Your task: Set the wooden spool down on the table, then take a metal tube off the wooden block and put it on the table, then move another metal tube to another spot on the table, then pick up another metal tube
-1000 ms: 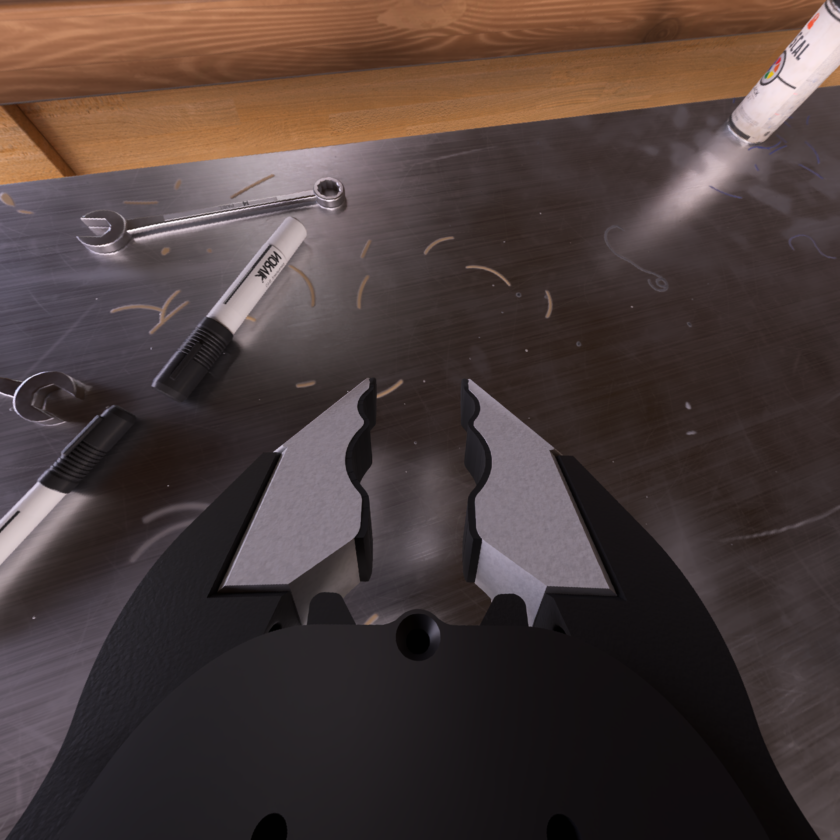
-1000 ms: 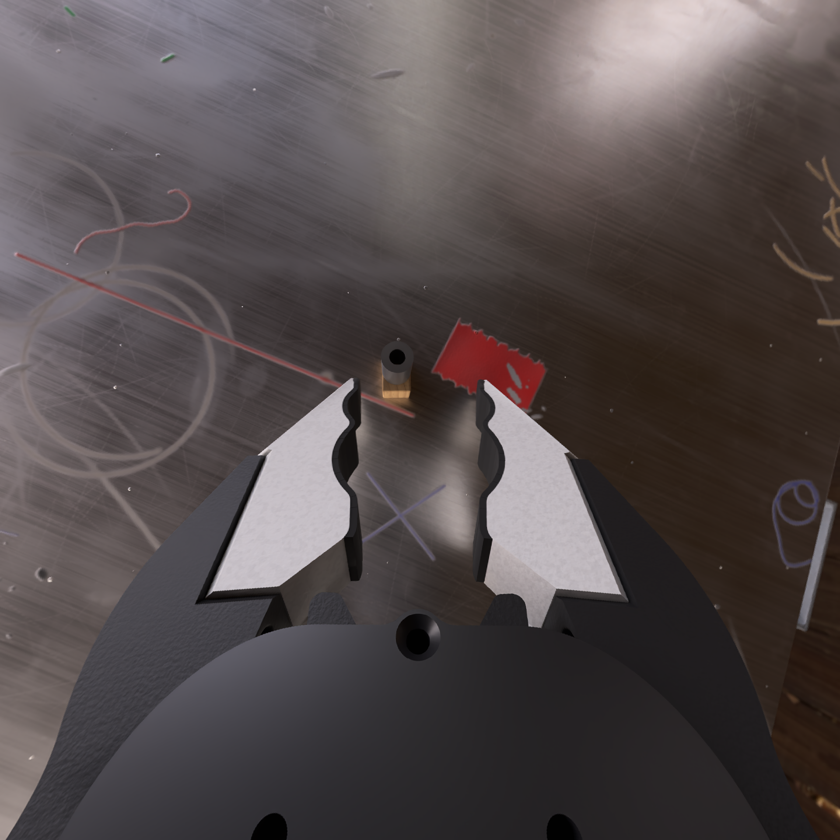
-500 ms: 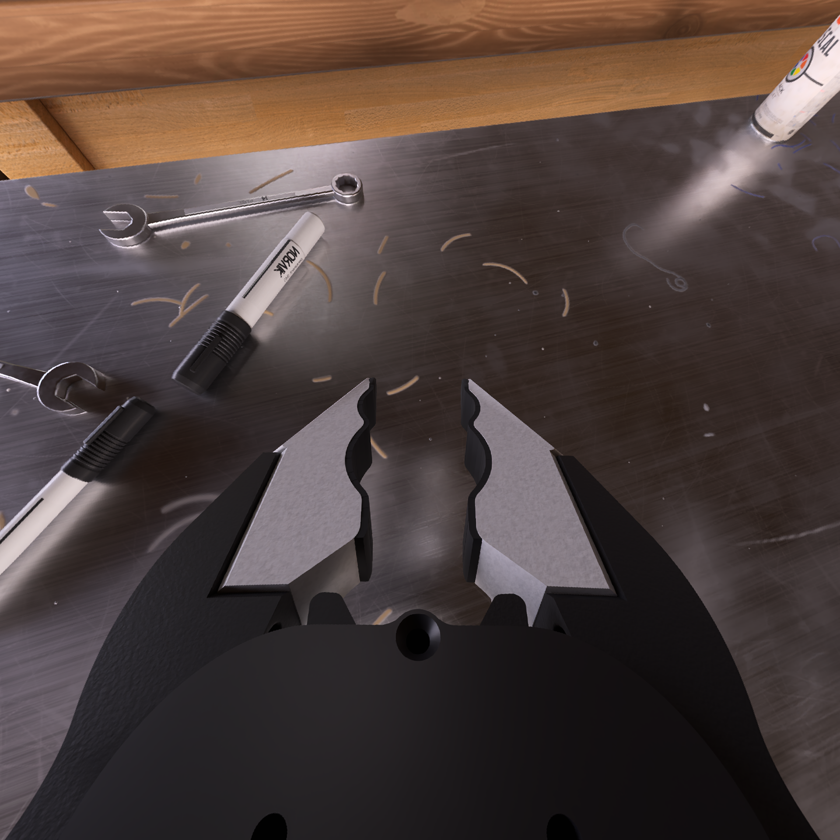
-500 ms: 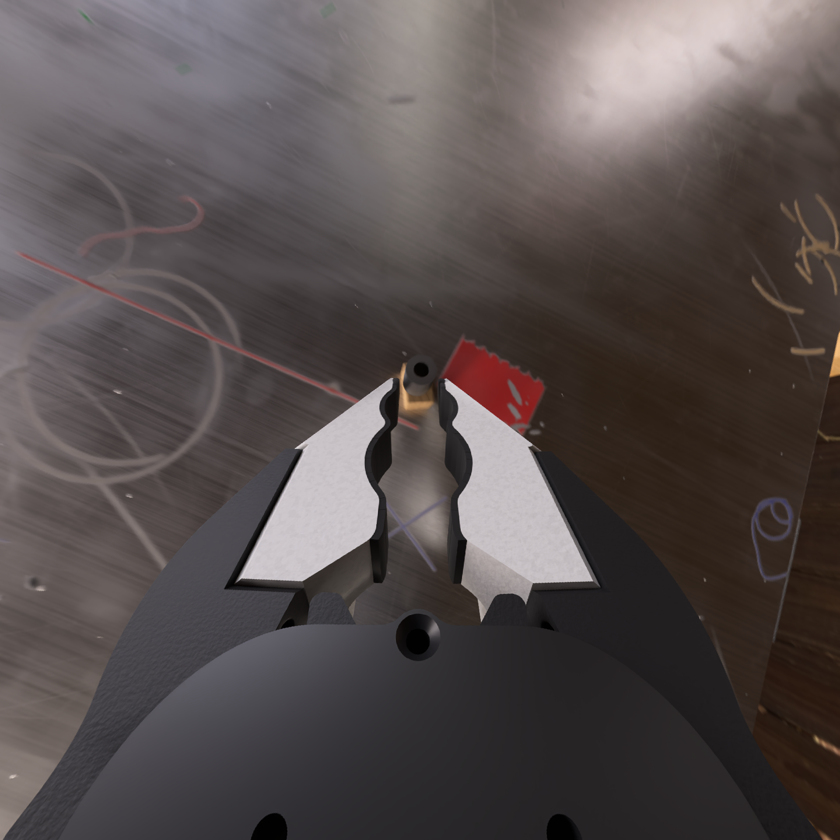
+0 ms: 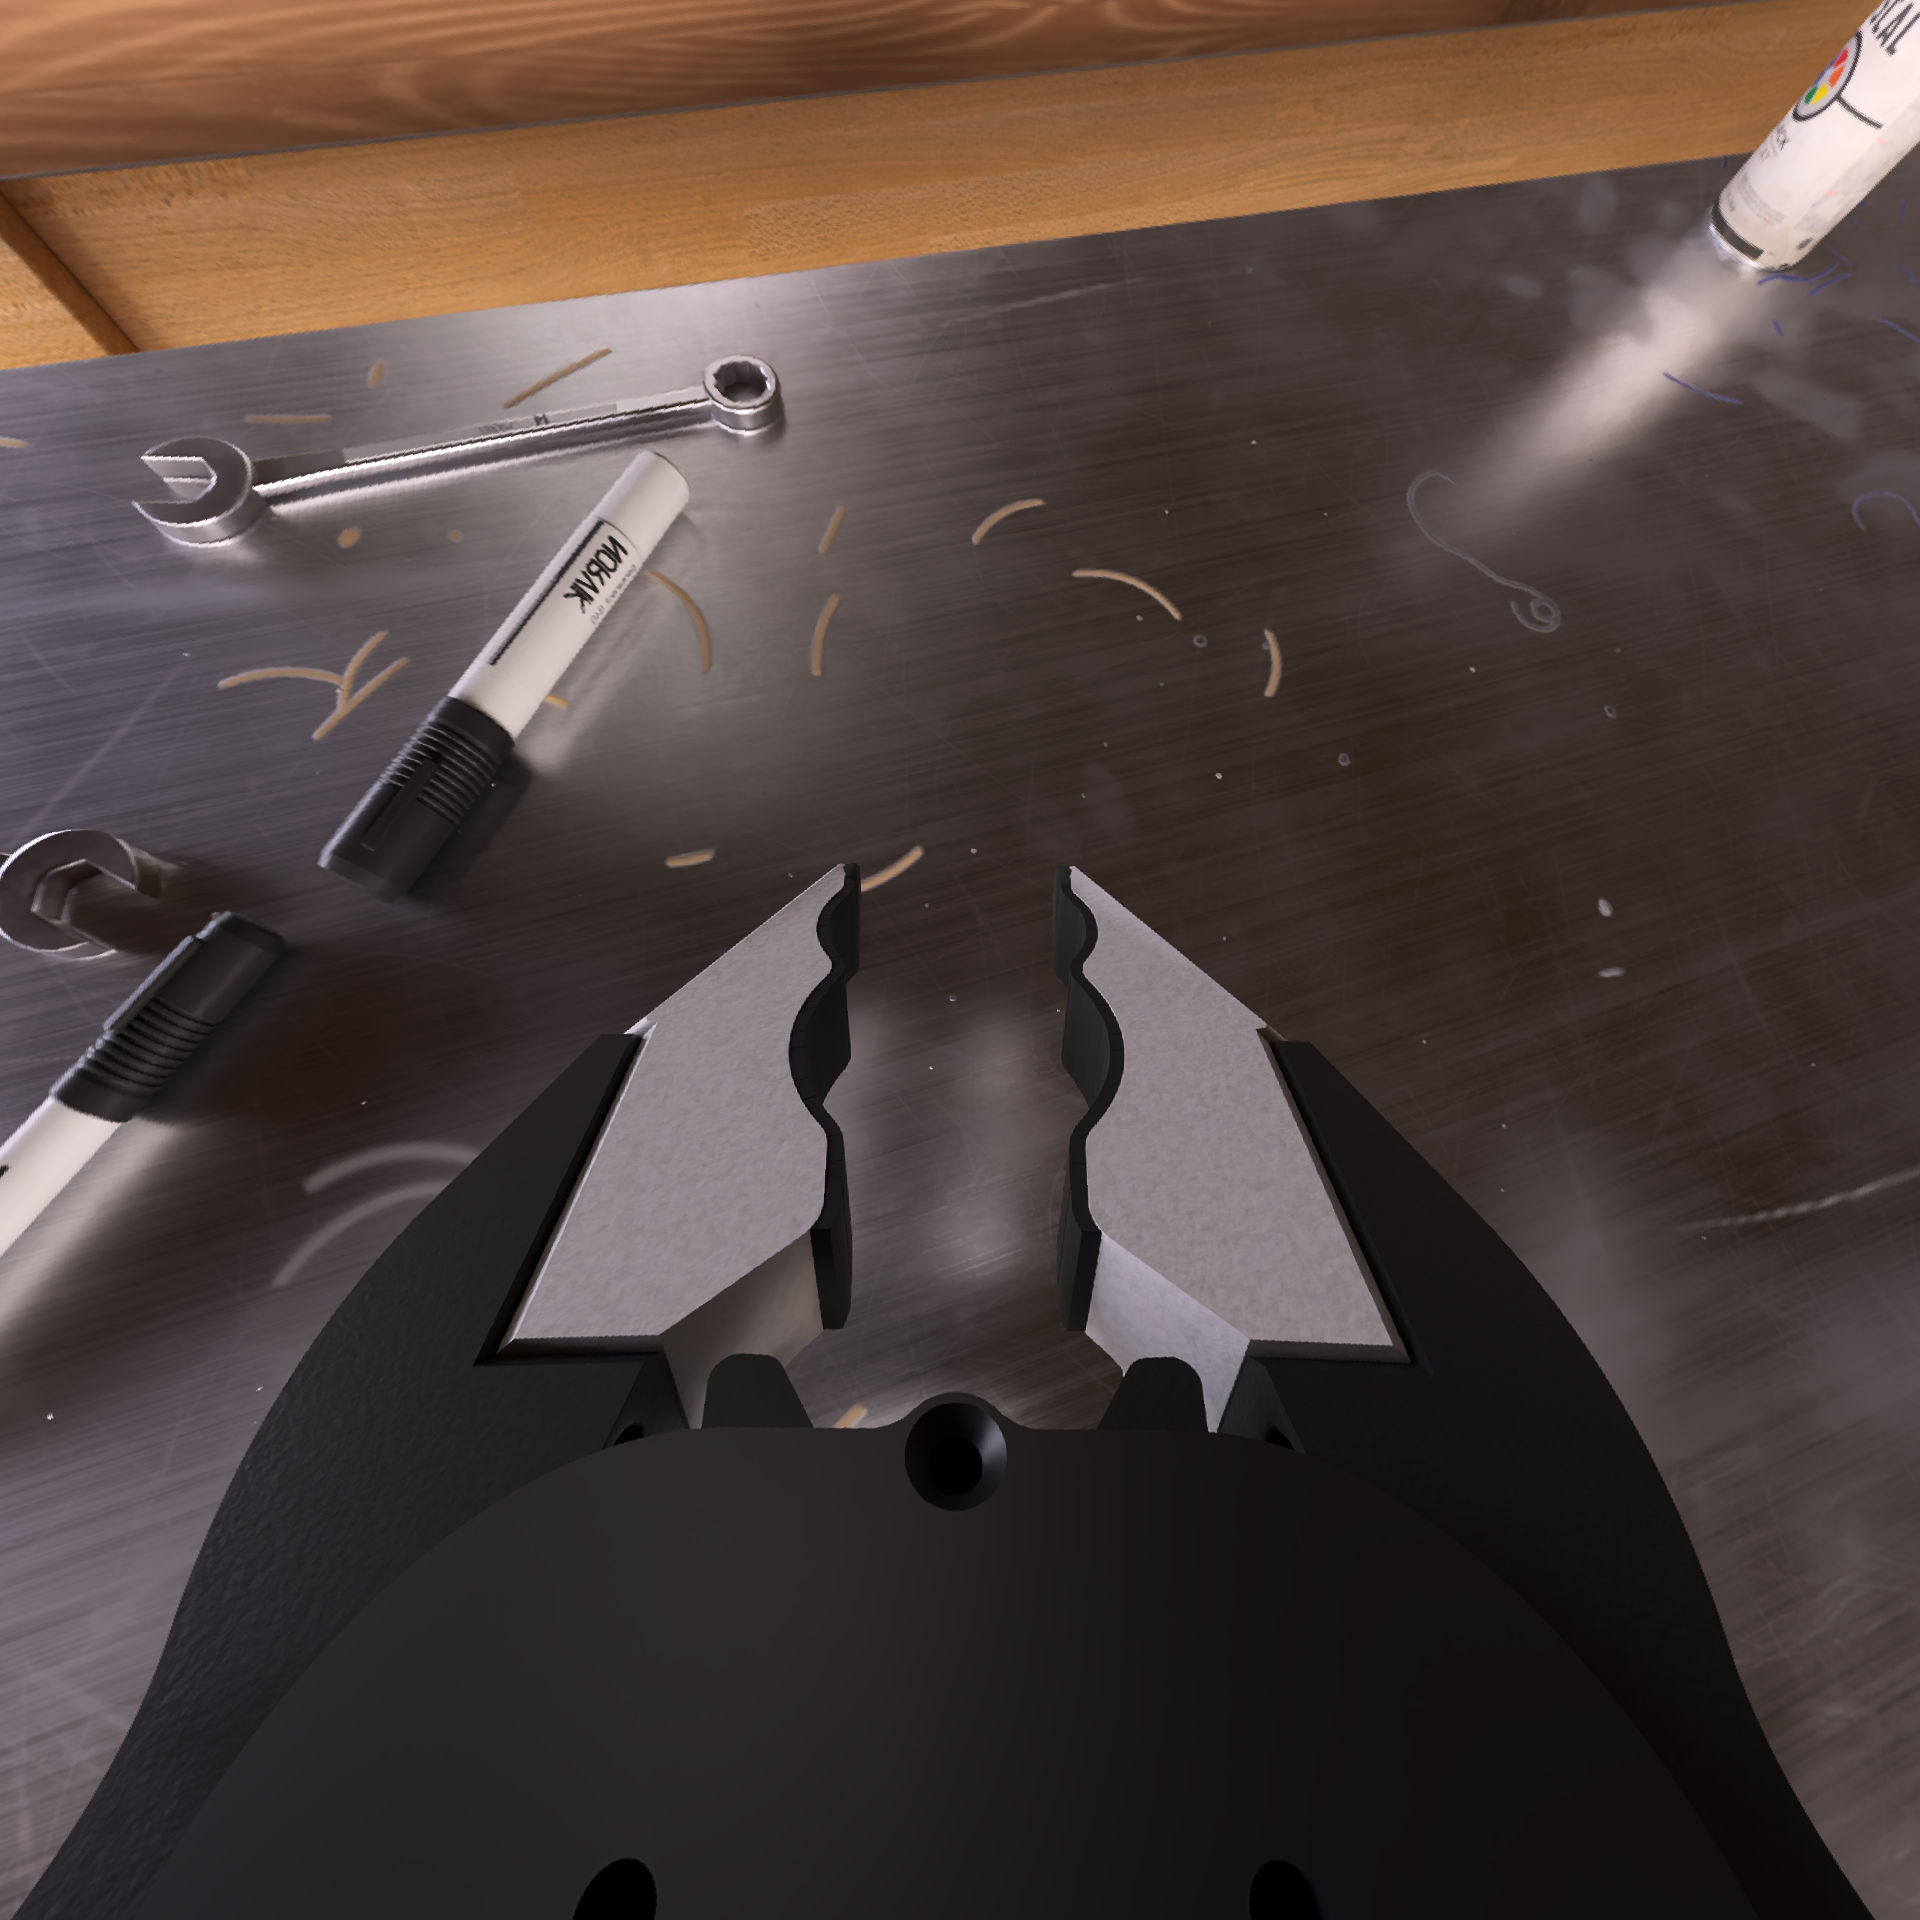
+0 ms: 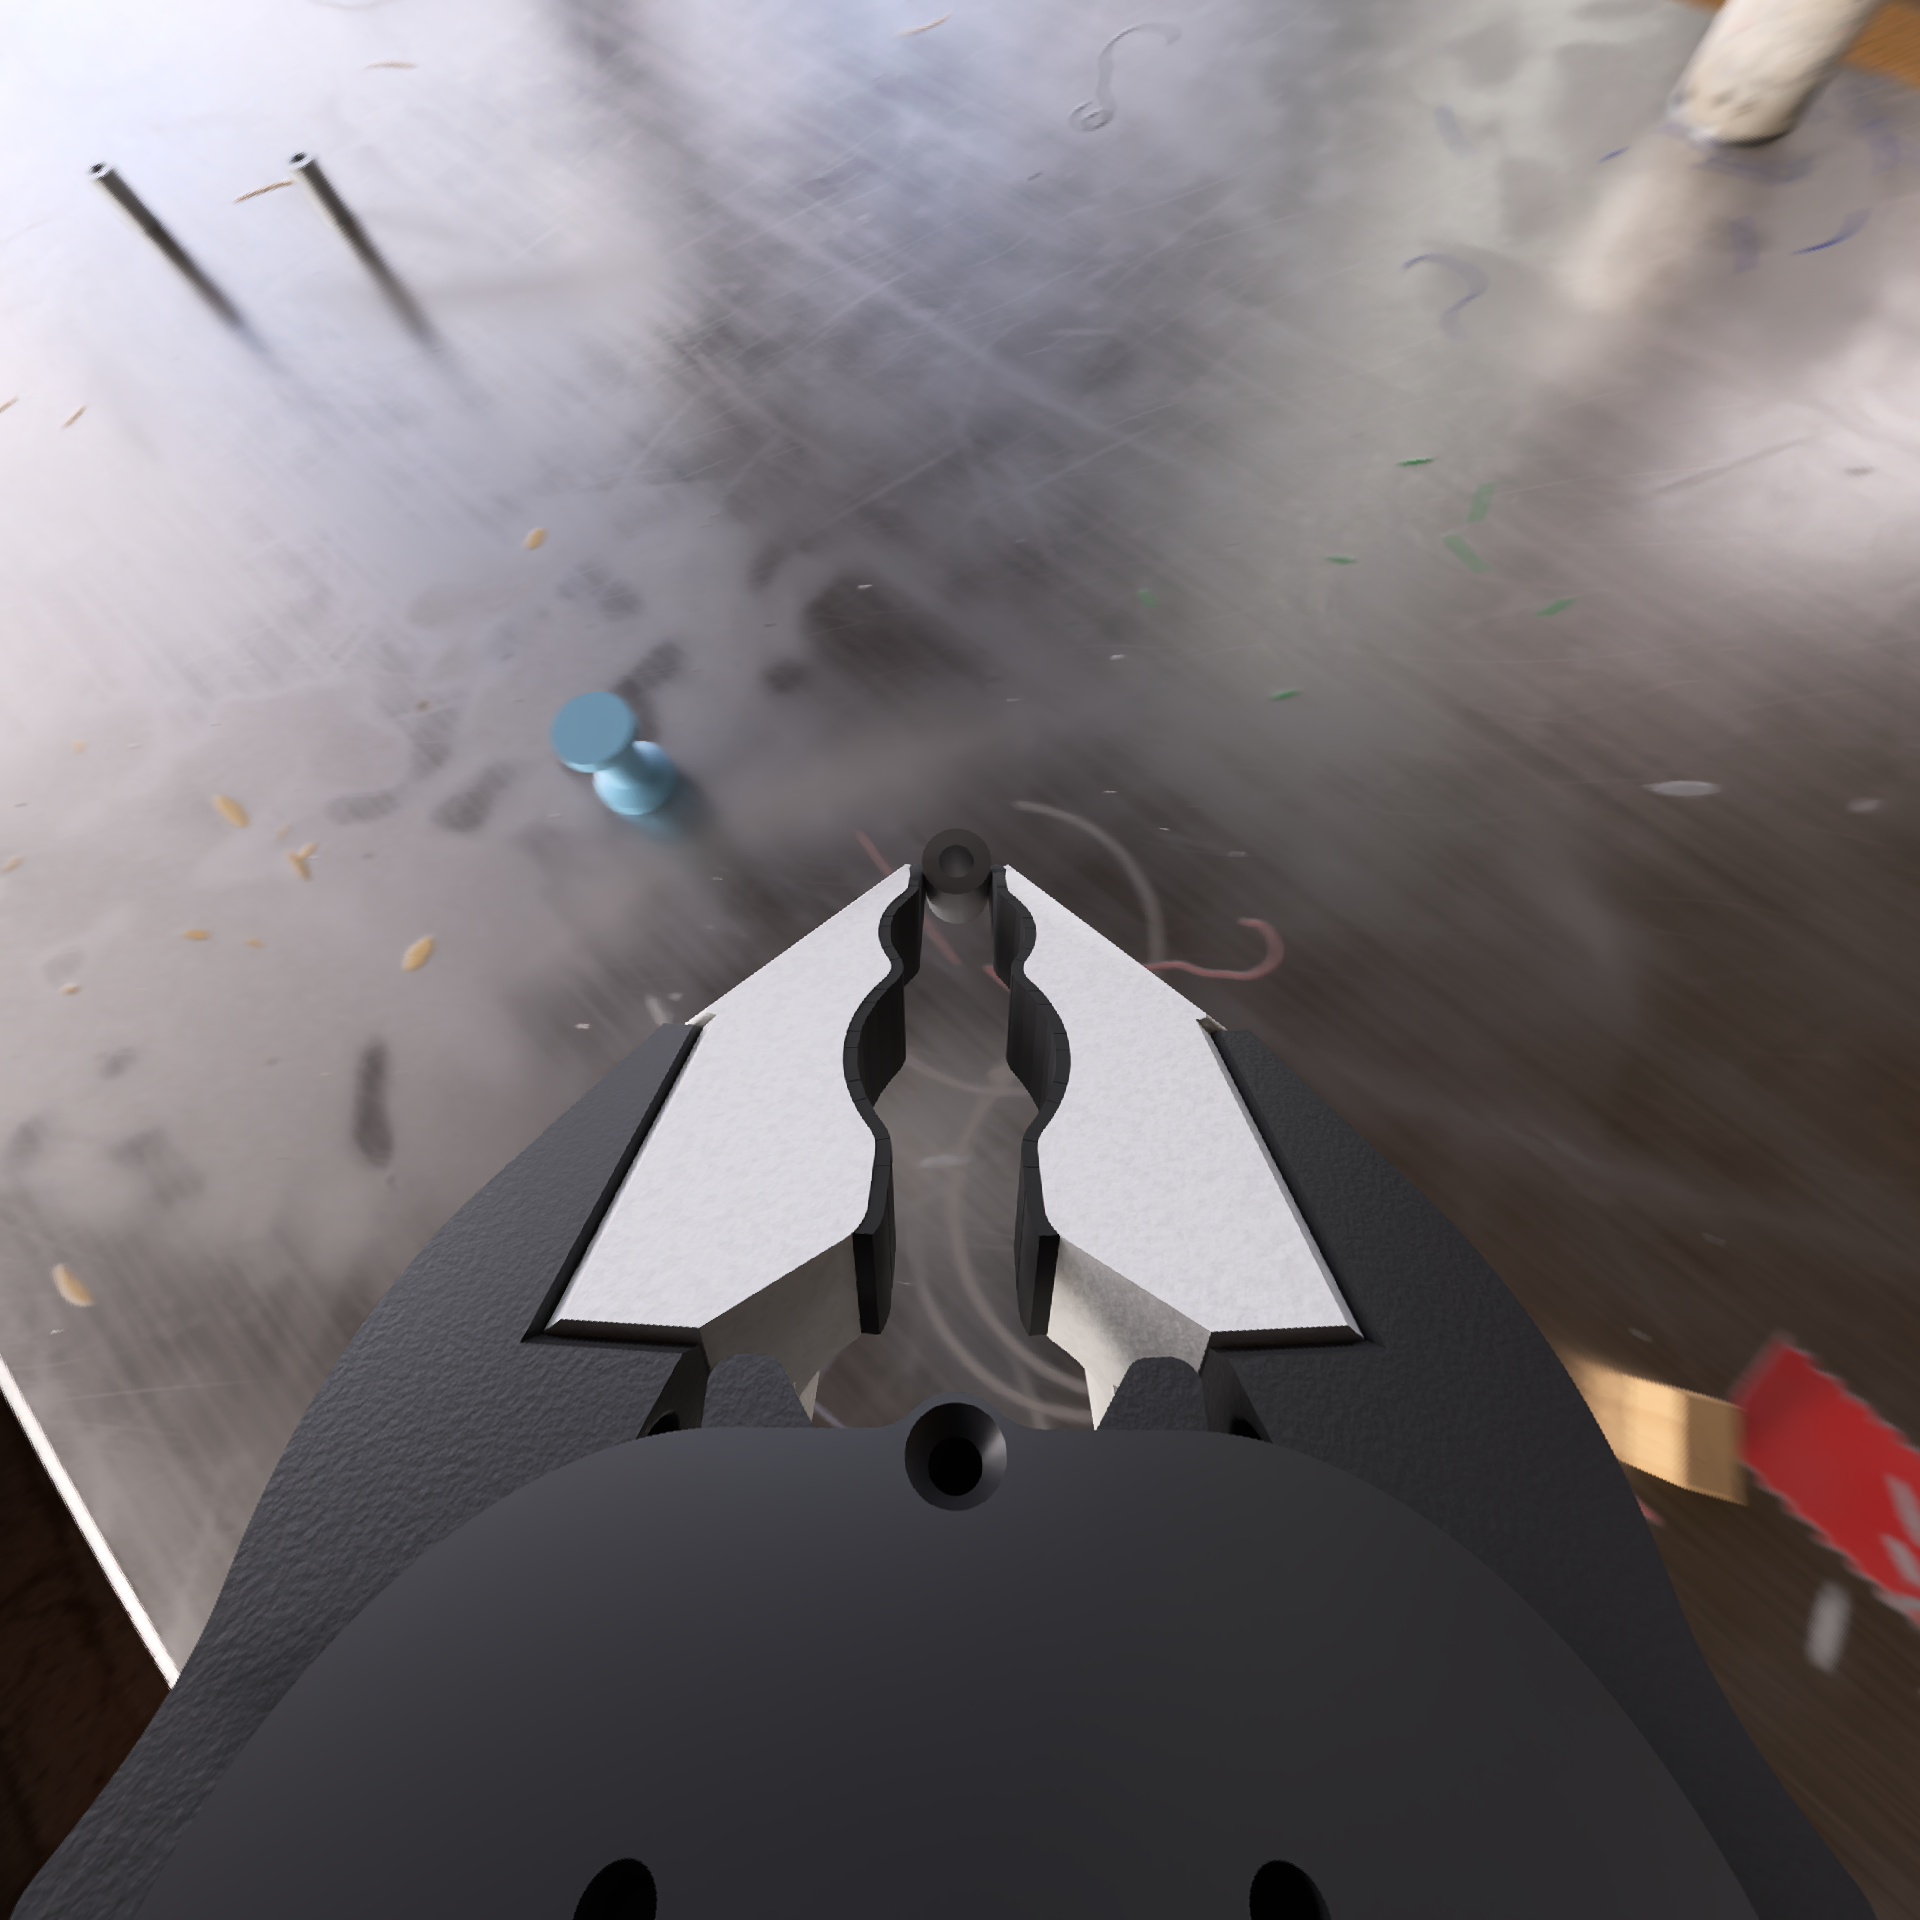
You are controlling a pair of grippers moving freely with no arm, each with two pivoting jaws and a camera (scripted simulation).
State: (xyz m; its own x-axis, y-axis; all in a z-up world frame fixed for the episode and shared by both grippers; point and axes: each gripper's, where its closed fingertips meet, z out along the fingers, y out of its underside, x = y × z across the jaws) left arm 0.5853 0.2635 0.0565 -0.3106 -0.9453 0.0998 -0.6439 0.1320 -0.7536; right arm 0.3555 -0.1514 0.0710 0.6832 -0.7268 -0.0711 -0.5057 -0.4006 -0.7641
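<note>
My right gripper (image 6: 958, 891) is shut on a short dark metal tube (image 6: 956, 862), seen end-on between the fingertips and held above the steel table (image 6: 1143, 436). The wooden block (image 6: 1662, 1439) lies blurred at the lower right, apart from the tube. Two more thin metal tubes (image 6: 171, 244) (image 6: 364, 249) lie side by side on the table at the far left. My left gripper (image 5: 956, 883) is open and empty above the table (image 5: 1351, 831). No wooden spool shows in either view.
A red scrap (image 6: 1839, 1465) lies beside the block and a blue pin-shaped piece (image 6: 618, 764) left of the tube. A white bottle (image 5: 1808, 135) (image 6: 1756, 62) stands far off. A wrench (image 5: 457, 452), two markers (image 5: 520, 665) (image 5: 114, 1070), a second wrench (image 5: 62, 894) and a wooden rail (image 5: 935, 166) sit by my left gripper.
My right gripper closed on the tube standing in the wooden block, lifted it off and swung away, so the block is now low on the right. My left gripper drifted slightly.
</note>
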